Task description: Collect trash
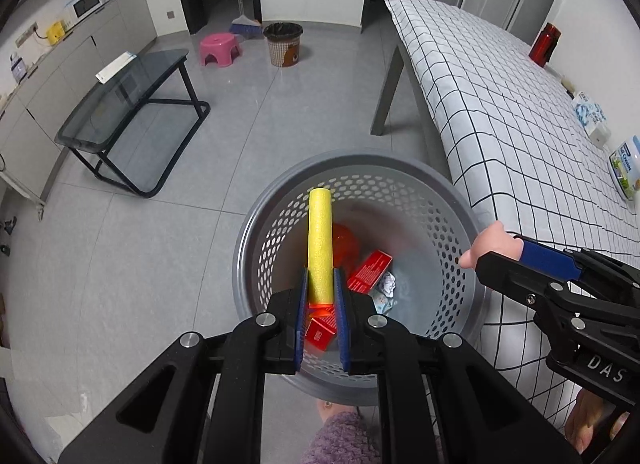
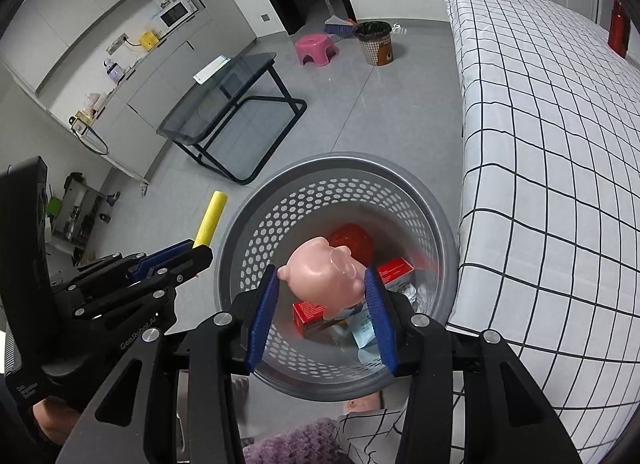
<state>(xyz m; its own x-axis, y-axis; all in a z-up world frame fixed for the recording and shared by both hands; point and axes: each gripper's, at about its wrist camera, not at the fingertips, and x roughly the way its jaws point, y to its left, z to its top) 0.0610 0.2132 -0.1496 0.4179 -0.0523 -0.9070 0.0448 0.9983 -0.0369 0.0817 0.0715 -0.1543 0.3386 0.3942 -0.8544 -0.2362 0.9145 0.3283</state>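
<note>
Left tongs (image 1: pixel 321 296) squeeze yellow foam stick (image 1: pixel 320 248) near its low end; stick points up and away, over gray basket with holes (image 1: pixel 448 179). Right tongs (image 2: pixel 326 304) hold pink pig toy (image 2: pixel 324 280) between blue pads, also over basket. Below both tongs, inside basket: red boxes (image 1: pixel 370 270), red ball (image 2: pixel 354 242), crumpled paper (image 1: pixel 387 284). Checked cloth table (image 1: pixel 500 103) just right of right tongs. Glass table (image 1: pixel 120 103) far ahead on left. Pink stool (image 1: pixel 220 48) and brown bin (image 1: pixel 283 43) far ahead.
</note>
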